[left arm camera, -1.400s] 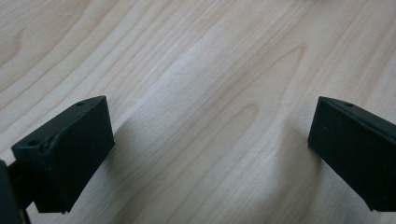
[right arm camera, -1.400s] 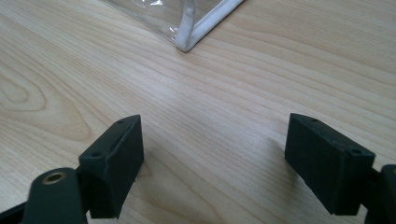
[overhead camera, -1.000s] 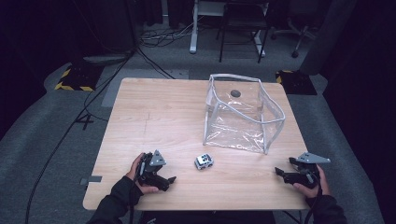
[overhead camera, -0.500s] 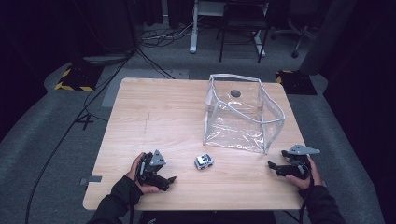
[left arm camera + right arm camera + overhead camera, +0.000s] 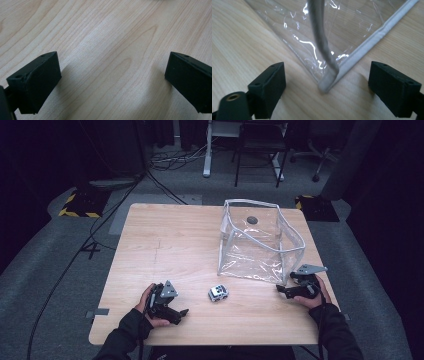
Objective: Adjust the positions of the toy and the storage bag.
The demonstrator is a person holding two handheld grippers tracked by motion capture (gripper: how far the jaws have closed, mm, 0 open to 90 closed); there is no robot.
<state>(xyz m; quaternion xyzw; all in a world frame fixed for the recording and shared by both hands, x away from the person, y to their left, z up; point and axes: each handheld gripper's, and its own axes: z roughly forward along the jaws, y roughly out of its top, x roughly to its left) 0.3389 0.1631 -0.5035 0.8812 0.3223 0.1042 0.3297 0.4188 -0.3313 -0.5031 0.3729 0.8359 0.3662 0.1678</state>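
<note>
A clear plastic bag (image 5: 260, 245) with white piping stands open on the wooden table (image 5: 170, 245), a dark round thing (image 5: 252, 220) lying inside it. A small white toy car (image 5: 218, 293) sits in front of the bag. My right gripper (image 5: 281, 289) is open at the bag's near right corner; in the right gripper view that corner (image 5: 328, 83) lies between my wide-apart jaws (image 5: 327, 90), not touching either. My left gripper (image 5: 181, 314) rests low at the front left, open, with bare wood between its jaws (image 5: 112, 82). The toy car is to its right.
The table's front edge (image 5: 200, 343) is close behind both hands. Beyond the table are grey floor, cables (image 5: 80, 250), a chair (image 5: 257, 145) and yellow-black striped blocks (image 5: 77, 202). Bare wood spans the table's left and far side.
My right gripper has moved left and forward, from beyond the table's right edge to the bag's near right corner. The left gripper and the toy car have stayed put.
</note>
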